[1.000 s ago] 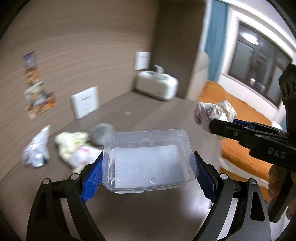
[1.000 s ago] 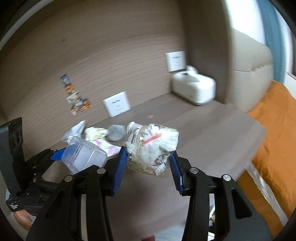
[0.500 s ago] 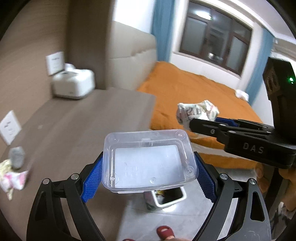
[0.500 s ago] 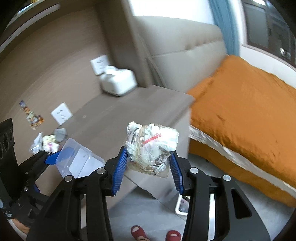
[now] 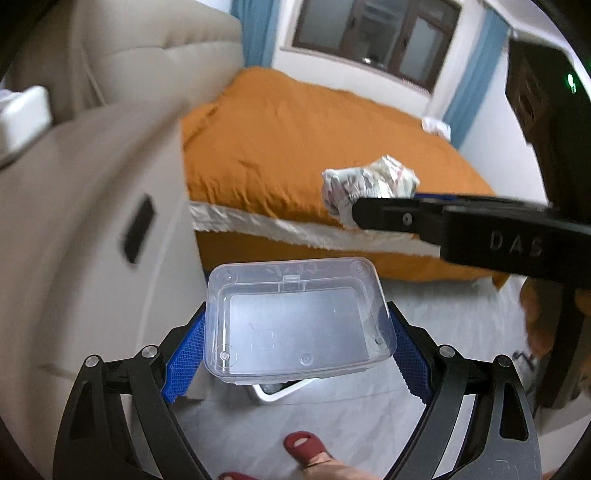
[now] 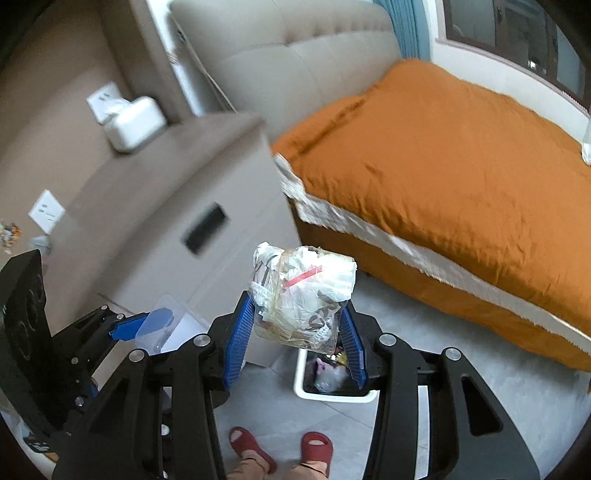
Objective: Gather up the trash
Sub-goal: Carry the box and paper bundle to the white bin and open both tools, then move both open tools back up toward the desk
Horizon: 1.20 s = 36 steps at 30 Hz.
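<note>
left gripper (image 5: 295, 343): jaws clamped on a clear plastic container (image 5: 295, 321), held in the air above the floor. right gripper (image 6: 295, 332): jaws pinching a crumpled trash bundle (image 6: 301, 295) in clear wrap, over a white bin (image 6: 332, 391) on the grey floor (image 6: 461, 369); bin already has litter inside. bin sits beside the beige cabinet (image 6: 177, 206), near the orange bed (image 6: 461, 155). red slippers (image 6: 280, 446) at bottom edge.

Bed: orange cover (image 6: 461, 177) lying against beige padded headboard (image 6: 280, 51).
Floor: grey tiles (image 6: 443, 373) showing.
Window: dark panes (image 5: 373, 33) sitting between blue curtains (image 5: 469, 70).
</note>
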Each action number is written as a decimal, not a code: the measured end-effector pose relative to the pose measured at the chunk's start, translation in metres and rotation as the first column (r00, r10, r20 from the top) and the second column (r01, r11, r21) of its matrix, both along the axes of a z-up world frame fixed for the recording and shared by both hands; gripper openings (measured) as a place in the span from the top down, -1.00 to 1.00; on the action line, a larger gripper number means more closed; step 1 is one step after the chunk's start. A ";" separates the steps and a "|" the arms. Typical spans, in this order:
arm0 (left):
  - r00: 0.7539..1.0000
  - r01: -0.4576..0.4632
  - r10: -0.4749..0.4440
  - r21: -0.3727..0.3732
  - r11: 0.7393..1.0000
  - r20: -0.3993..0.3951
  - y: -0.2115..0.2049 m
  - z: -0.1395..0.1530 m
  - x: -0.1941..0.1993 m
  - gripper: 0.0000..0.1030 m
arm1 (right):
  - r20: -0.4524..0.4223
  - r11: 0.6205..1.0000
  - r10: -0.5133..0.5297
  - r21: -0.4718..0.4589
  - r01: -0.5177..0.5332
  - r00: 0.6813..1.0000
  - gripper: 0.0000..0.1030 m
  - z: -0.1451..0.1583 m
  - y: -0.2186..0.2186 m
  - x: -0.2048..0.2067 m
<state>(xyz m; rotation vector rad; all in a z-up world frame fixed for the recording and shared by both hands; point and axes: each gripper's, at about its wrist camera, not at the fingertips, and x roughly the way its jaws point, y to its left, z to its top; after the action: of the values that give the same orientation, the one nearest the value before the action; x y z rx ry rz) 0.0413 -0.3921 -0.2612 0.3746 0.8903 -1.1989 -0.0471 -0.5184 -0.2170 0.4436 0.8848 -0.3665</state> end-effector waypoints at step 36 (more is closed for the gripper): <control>0.999 0.038 -0.036 0.231 0.972 -0.012 -0.060 -0.288 0.008 -0.91 | -0.254 0.995 0.084 0.080 -0.065 0.964 -0.91 -0.295 -0.029 0.037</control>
<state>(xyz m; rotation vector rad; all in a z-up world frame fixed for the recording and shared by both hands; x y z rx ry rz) 0.0489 -0.4525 -0.5487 0.5774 1.0372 -1.1335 -0.0099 -0.5476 -0.5119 0.4330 1.1669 -0.3282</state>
